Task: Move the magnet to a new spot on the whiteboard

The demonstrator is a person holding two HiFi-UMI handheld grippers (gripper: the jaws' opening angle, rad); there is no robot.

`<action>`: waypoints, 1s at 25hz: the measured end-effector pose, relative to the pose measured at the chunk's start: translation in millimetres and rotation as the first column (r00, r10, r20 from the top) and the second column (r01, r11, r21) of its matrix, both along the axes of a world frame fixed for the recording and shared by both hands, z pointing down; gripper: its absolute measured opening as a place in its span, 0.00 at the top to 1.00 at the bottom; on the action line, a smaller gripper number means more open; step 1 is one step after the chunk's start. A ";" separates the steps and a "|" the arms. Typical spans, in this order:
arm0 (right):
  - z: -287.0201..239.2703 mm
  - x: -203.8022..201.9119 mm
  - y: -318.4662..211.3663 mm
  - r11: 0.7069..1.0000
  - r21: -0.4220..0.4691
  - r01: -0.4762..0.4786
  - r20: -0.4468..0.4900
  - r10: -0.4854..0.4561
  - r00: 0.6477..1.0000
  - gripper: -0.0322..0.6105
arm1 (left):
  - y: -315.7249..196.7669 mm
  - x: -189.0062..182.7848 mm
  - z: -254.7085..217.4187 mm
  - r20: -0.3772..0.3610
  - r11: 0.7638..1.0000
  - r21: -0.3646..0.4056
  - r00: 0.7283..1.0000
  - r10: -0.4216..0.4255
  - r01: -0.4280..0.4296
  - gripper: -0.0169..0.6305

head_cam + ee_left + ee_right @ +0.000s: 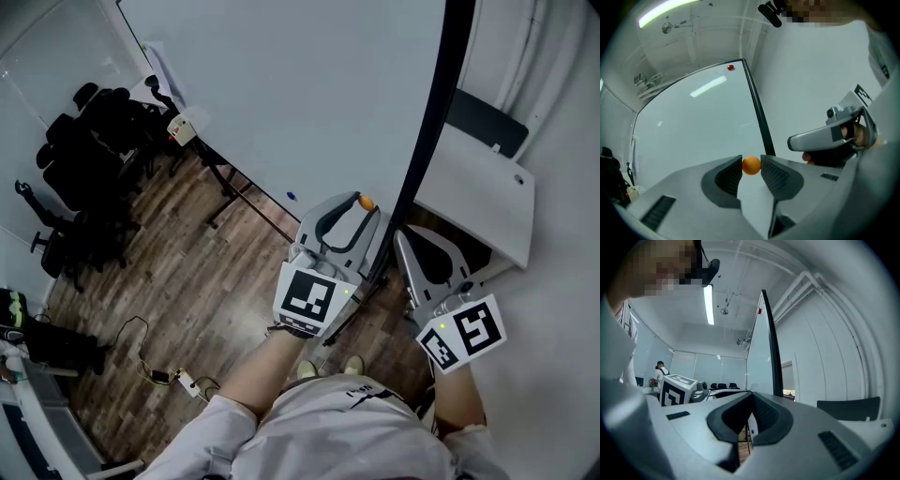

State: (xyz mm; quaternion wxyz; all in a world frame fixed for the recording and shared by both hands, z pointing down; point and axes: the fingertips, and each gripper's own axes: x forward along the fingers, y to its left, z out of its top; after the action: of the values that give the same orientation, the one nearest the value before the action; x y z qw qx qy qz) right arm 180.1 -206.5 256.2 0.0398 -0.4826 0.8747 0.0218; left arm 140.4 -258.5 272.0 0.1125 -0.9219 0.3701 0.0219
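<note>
While the person is standing at the whiteboard (300, 94) with a gripper in each hand, the left gripper (365, 206) is pointing at the board's surface, close to the black frame edge (427, 141) on its right side. Its jaws are clamping a small orange magnet (751, 165): the ball-shaped piece is sitting right at the tips, with a ribbed pad pressing on either side of it. In the left gripper view the magnet is showing against the white surface, low on the board and just left of the frame; whether it is touching the board cannot be told.

The right gripper (751, 399) is hanging just beside the left one, past the black frame and off the board face. Its jaws are meeting at the tips with nothing between them, and through the slit below the tips a strip of wooden floor is showing.

A red magnet (730, 67) is sitting at the board's upper corner, well apart from the orange one. A small blue dot (291, 196) is lying on the board, left of the left gripper. Black office chairs (84, 159) are standing on the wooden floor (187, 281) at the left, and a cable (173, 375) is trailing across the planks near the person's feet.
</note>
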 end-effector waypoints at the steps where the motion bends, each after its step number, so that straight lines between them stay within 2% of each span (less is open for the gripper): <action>1: -0.4 -3.8 0.7 1.000 0.000 0.005 -0.001 -0.005 1.000 0.94 | 1.1 -4.6 0.0 -0.002 1.000 -0.003 1.000 -0.007 0.007 0.77; 14: 16.7 -72.6 -7.9 0.998 -0.029 0.055 -0.003 -0.055 0.998 0.94 | -2.3 -78.8 21.1 -0.009 0.996 -0.047 0.997 -0.080 0.079 0.77; 25: 56.7 -118.7 -19.8 0.997 -0.078 0.012 0.011 -0.012 1.000 0.94 | -19.0 -127.0 67.6 -0.013 0.991 -0.102 0.996 -0.087 0.085 0.77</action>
State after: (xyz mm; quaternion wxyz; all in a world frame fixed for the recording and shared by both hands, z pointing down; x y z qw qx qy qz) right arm 61.5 -226.2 313.0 0.0254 -0.4786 0.8775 -0.0152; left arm 13.4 -277.5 339.6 0.0631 -0.9094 0.4111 0.0063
